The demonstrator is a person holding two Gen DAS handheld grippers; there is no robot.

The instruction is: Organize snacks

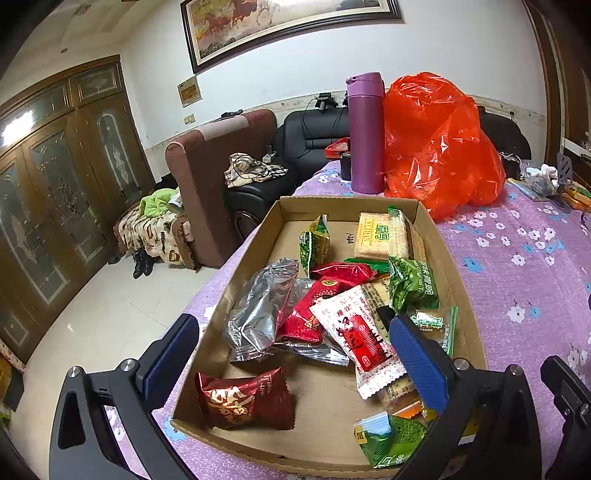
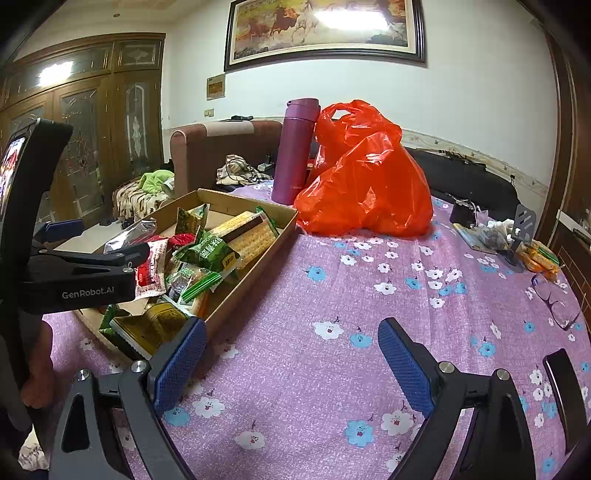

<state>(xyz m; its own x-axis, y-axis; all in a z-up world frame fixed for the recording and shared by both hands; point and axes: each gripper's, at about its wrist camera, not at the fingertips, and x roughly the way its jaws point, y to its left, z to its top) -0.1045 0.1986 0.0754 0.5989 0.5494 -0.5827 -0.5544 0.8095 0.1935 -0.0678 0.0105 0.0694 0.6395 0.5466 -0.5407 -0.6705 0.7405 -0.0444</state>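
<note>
Only the left wrist view looks into the cardboard box [image 1: 448, 254] over the dark red packet [image 1: 245, 400], left gripper [image 1: 295, 365] spread wide and empty, while the right gripper [image 2: 291, 363], likewise spread, faces bare floral tablecloth [image 2: 332, 288] that hides the box floor.

White walls, horse painting [image 2: 325, 31], wooden doors [image 1: 55, 177], brown armchair [image 1: 207, 177].

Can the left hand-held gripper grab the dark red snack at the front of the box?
Probably yes. The left hand-held gripper is open above the cardboard box, and the dark red snack lies alone on the box floor just below, with nothing on top of it.
</note>
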